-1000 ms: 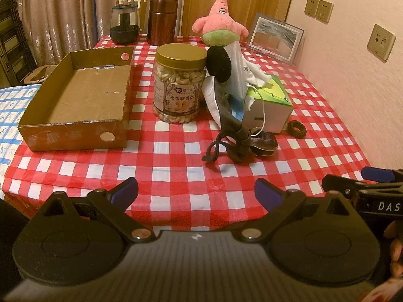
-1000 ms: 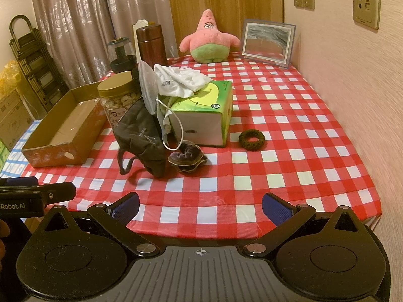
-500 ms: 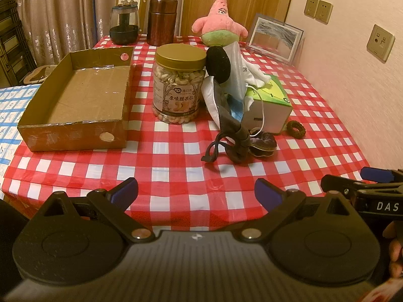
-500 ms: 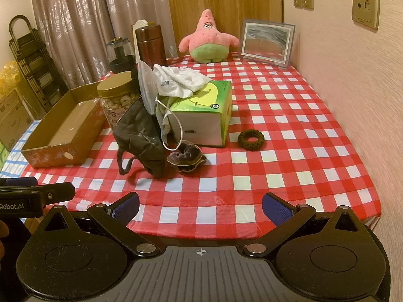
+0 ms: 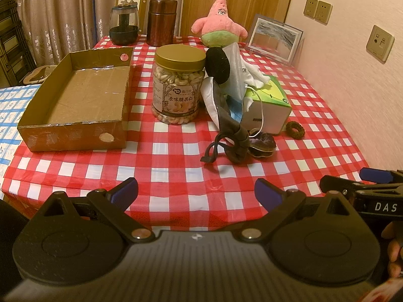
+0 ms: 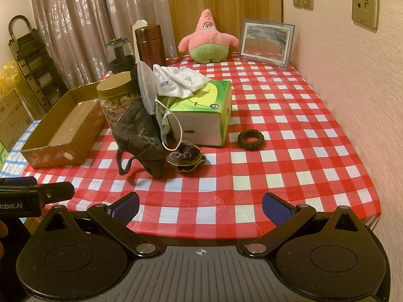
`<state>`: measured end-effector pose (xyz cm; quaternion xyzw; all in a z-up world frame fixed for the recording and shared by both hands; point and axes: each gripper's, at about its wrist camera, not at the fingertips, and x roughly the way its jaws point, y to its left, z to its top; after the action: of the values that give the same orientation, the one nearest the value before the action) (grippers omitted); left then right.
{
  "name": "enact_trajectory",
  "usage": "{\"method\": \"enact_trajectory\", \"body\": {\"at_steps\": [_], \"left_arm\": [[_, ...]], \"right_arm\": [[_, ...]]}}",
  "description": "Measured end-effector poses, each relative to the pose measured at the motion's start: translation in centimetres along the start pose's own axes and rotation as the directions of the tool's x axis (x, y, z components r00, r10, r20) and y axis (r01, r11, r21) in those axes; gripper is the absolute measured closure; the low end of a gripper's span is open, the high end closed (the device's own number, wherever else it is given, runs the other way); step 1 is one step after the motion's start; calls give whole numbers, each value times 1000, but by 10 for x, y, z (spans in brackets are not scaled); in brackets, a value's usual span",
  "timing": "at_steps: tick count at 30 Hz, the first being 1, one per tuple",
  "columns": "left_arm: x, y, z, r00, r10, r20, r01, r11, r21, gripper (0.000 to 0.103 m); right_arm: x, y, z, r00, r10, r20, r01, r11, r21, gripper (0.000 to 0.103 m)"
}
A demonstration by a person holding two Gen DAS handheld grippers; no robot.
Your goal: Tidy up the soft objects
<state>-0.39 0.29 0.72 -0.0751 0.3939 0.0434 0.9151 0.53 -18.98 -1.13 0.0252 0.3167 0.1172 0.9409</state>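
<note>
While both are held short of the near edge of the counter (image 6: 289, 115), the left claw (image 5: 196, 193) and right claw (image 6: 200, 205) stand wide open with nothing between their fingers. Toward the middle lies a dark drawstring pouch (image 6: 142, 136), touching a purple scrunchie (image 6: 186, 160) and leaning against a tissue box (image 6: 204, 115) topped with white cloth (image 6: 180, 80). A brown hair tie (image 6: 250, 139) lies just beside the box. An open cardboard box (image 5: 75, 100) sits near the left edge. A pink plush (image 6: 207, 41) sits at the far edge.

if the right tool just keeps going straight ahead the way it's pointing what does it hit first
Probably the purple scrunchie, lying nearest along the open right tool's line, with the tissue box behind it. Only bare tablecloth comes before; depth is uncertain.
</note>
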Motion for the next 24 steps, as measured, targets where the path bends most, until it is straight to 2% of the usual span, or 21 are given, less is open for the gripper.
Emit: {"method": "enact_trajectory", "body": {"at_steps": [19,24], "left_arm": [[0,0,0,1000,0,3,0,1000,1,5],[4,3,8,1000,-12,-1,12,1000,-26,5]], "right_arm": [[1,0,0,1000,-5,-4,5,1000,2,0],[6,-2,3,1000,-16,-22,16,1000,26,0]]}}
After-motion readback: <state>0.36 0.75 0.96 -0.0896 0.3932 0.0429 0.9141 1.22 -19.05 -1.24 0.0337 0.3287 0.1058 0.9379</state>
